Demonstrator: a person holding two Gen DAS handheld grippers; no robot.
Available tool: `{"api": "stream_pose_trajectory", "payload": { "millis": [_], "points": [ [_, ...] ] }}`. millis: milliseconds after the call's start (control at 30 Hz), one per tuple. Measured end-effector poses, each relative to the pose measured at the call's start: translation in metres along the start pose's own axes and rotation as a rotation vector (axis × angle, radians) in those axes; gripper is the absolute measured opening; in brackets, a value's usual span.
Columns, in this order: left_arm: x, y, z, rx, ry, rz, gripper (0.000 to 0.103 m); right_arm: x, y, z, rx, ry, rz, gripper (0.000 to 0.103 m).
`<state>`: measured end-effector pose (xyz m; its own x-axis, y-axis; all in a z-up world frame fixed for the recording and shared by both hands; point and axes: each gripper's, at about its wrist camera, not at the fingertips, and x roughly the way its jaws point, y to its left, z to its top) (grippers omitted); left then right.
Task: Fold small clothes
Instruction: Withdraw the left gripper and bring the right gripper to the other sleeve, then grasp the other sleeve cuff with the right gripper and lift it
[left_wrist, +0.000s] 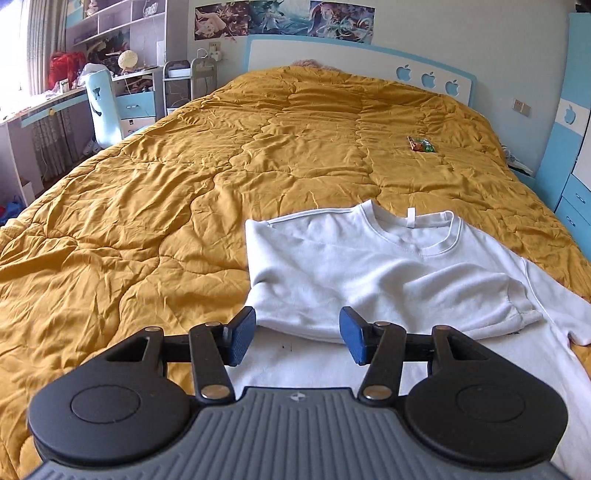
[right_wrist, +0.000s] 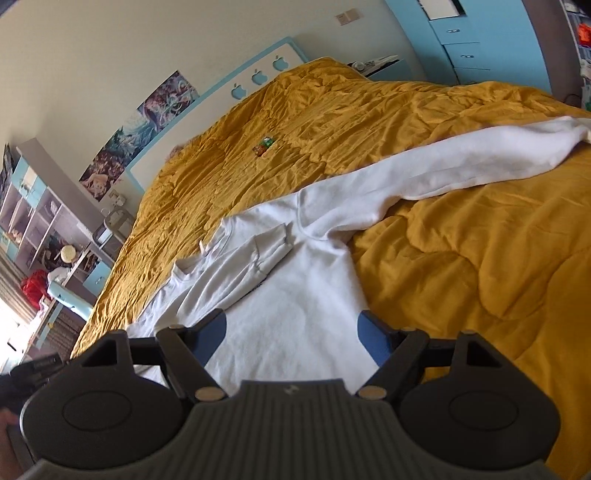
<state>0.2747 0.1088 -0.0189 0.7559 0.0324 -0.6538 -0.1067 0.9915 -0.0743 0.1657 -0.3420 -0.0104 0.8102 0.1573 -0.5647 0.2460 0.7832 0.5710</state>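
The left hand-held gripper (left_wrist: 297, 334) is spread wide, gripping nothing, just above the folded-in left sleeve of the white sweatshirt (left_wrist: 369, 273) on the mustard quilt (left_wrist: 166, 206). The right hand-held gripper (right_wrist: 291, 338), equally wide and empty, hovers over the sweatshirt's body, its other sleeve (right_wrist: 461, 162) stretching away rightward.

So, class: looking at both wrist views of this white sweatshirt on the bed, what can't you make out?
- White sweatshirt hem: left wrist view, hidden behind the left gripper.
- Outstretched sleeve cuff: right wrist view, cut off by the right edge.
- Small wrapper on the quilt: too small to read.
- Collar tag: too small to read.
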Motion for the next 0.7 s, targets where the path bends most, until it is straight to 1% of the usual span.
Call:
{"api": "stream_pose_trajectory", "payload": {
  "millis": [67,133,233,267,300,333,400,533,600,667,700],
  "points": [
    [-0.005,-0.011,-0.012,0.025,-0.006,-0.028,0.061,-0.012,-0.024,0.016,0.059,-0.035,-0.03,0.071],
    [-0.011,-0.025,-0.021,0.05,-0.016,-0.038,0.061,-0.023,-0.051,0.033,0.118,-0.073,-0.072,0.071],
    [-0.02,-0.043,-0.032,0.068,-0.036,-0.032,0.061,-0.038,-0.101,0.063,0.233,-0.144,-0.138,0.069],
    [-0.024,-0.05,-0.036,0.071,-0.04,-0.023,0.061,-0.04,-0.119,0.073,0.273,-0.158,-0.163,0.066],
    [-0.026,-0.054,-0.039,0.073,-0.041,-0.021,0.061,-0.041,-0.138,0.084,0.317,-0.165,-0.183,0.058],
    [-0.028,-0.06,-0.041,0.077,-0.039,-0.026,0.061,-0.042,-0.157,0.094,0.363,-0.168,-0.194,0.054],
    [-0.03,-0.067,-0.045,0.076,-0.029,-0.045,0.061,-0.045,-0.189,0.108,0.447,-0.187,-0.188,0.05],
    [-0.028,-0.078,-0.046,0.046,-0.006,-0.077,0.061,-0.053,-0.234,0.127,0.571,-0.251,-0.183,0.049],
    [-0.025,-0.083,-0.045,0.041,0.005,-0.086,0.061,-0.047,-0.254,0.138,0.601,-0.223,-0.177,0.049],
    [-0.022,-0.089,-0.045,0.038,0.024,-0.092,0.061,-0.039,-0.27,0.143,0.649,-0.208,-0.174,0.044],
    [-0.021,-0.092,-0.045,0.038,0.034,-0.103,0.061,-0.033,-0.28,0.145,0.674,-0.189,-0.157,0.042]
  ]
}}
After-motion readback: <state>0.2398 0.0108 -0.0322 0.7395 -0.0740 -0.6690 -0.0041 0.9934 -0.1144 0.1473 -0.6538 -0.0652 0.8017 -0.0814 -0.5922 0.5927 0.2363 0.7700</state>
